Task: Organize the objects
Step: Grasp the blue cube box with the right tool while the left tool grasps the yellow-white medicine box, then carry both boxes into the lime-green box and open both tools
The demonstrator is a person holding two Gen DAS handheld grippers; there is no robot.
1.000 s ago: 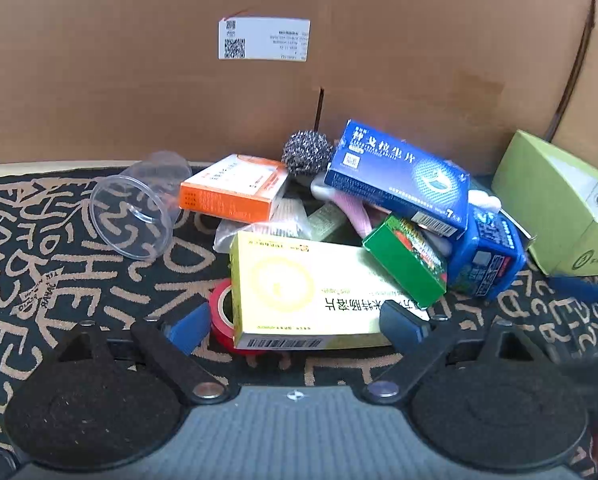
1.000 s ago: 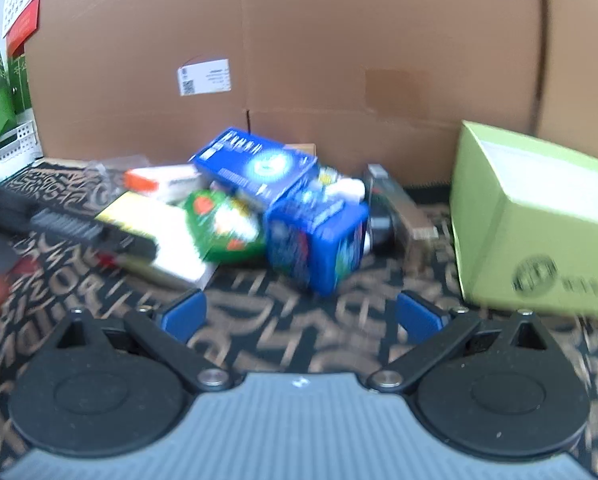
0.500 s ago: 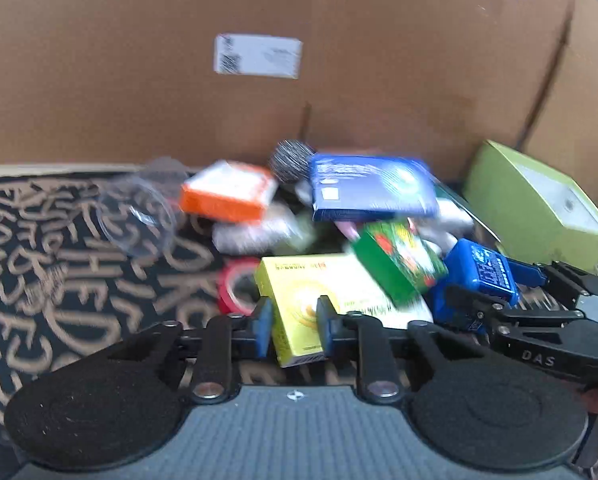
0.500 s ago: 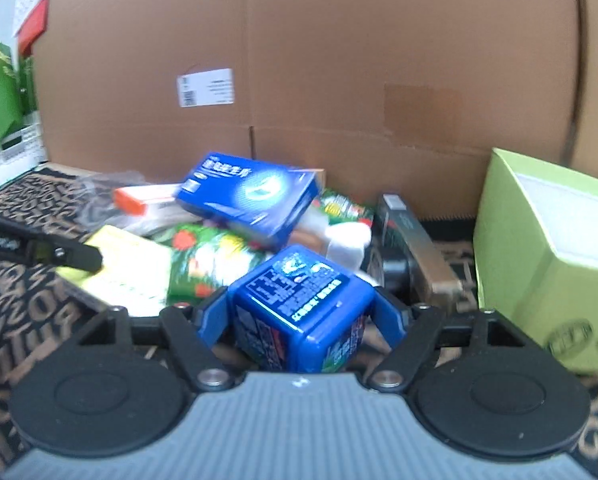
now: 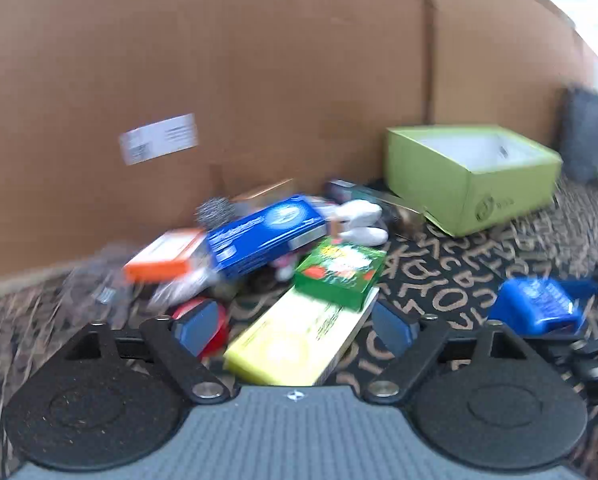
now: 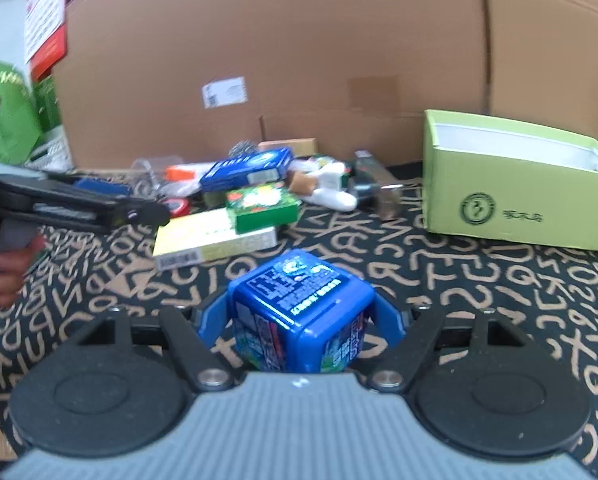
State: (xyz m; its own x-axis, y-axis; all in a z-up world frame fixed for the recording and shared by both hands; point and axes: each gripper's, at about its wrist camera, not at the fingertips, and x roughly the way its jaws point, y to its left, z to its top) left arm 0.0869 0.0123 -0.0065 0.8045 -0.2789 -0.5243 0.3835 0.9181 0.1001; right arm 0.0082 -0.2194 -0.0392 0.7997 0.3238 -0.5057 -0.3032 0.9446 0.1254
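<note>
My right gripper is clamped on the blue cube box, its blue pads pressed against the box's two sides, and the box is held above the black mat with tan lettering, well apart from the pile. My left gripper is spread wide and holds nothing; the near end of the yellow box lies on the mat between its fingers, though I cannot tell whether either pad touches it. A red tape roll peeks out just behind my left-hand pad. On the far end of the yellow box rests the green box with fruit pictures. Beyond it the long blue box leans across the heap, with an orange box to its left, a white object to its right and a steel scourer behind. Farther right the lime-green open box stands on the mat, near the pile but apart from it. A brown cardboard wall closes off the back.
</note>
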